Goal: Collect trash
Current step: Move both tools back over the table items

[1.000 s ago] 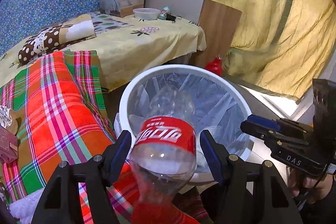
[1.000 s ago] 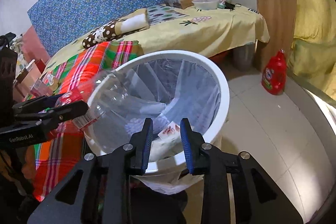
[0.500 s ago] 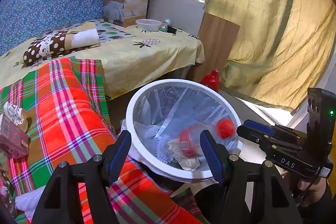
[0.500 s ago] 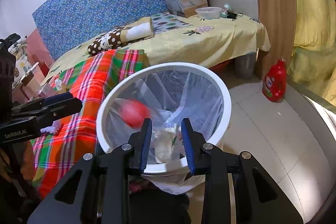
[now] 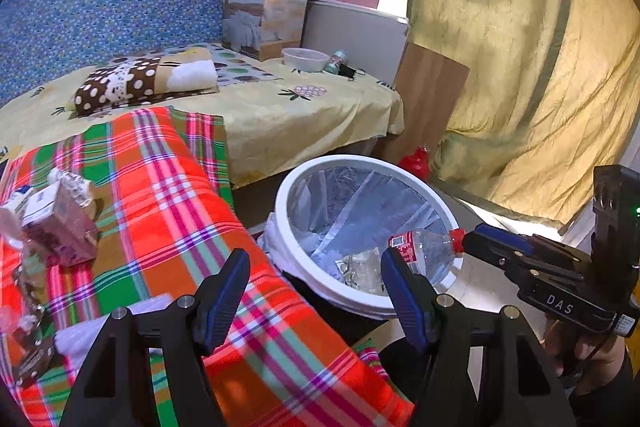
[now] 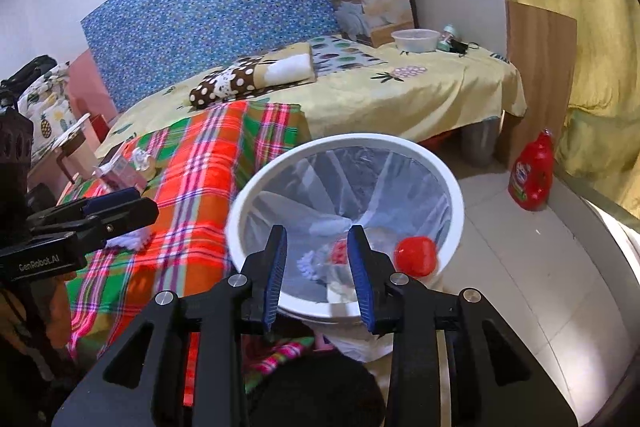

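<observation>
Left wrist view: left gripper (image 5: pixel 316 291) jaws stand wide, empty, over the blanket (image 5: pixel 168 211) edge. Ahead, the bottle (image 5: pixel 424 251) lies inside the bin (image 5: pixel 288 187). Right gripper (image 6: pixel 318 275), narrowly parted and just widening, empty, hangs above the bin's near rim; bare floor (image 6: pixel 520 267) rightward.

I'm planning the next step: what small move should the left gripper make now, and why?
Probably swing the open, empty left gripper left toward the small pink carton on the plaid blanket; the clear plastic bottle already lies inside the white lined bin.
</observation>
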{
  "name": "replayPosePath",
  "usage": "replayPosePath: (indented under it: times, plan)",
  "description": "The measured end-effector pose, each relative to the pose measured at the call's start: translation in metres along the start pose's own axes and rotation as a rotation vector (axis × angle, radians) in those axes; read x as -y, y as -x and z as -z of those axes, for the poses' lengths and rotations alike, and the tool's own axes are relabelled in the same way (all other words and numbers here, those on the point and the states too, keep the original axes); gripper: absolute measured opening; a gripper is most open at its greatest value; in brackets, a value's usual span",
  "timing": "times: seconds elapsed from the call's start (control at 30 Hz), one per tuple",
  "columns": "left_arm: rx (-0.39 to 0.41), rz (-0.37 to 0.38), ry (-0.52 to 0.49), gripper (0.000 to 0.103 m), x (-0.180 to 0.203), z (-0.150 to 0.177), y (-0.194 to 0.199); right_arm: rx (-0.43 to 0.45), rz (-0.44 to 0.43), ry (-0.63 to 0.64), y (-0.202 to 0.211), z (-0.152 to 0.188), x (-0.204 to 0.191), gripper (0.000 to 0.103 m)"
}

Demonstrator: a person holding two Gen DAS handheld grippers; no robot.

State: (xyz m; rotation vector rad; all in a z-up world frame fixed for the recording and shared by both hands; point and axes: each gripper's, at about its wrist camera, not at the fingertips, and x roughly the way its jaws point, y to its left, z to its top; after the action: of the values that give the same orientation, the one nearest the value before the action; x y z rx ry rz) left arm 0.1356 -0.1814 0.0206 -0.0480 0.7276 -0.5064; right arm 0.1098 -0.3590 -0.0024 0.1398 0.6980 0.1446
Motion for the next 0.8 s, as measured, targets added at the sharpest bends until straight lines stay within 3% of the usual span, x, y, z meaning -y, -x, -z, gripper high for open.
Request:
replayPosePath:
  times: [0.23, 0.37, 0.8]
  plan:
    - [0.034, -0.025, 0.027, 0.067, -0.010, 0.008, 0.027, 0.006, -0.028, 0.029, 0.006, 0.002, -0.021, 0.037]
    - [0.049, -0.041, 0.048, 0.068, -0.020, 0.015, 0.041, 0.013, -0.058, 0.053, 0.008, 0.003, -0.036, 0.052]
    - [0.066, -0.167, 0.145, 0.067, -0.073, 0.055, 0.078, -0.031, -0.204, 0.148, -0.007, 0.012, -0.092, 0.052]
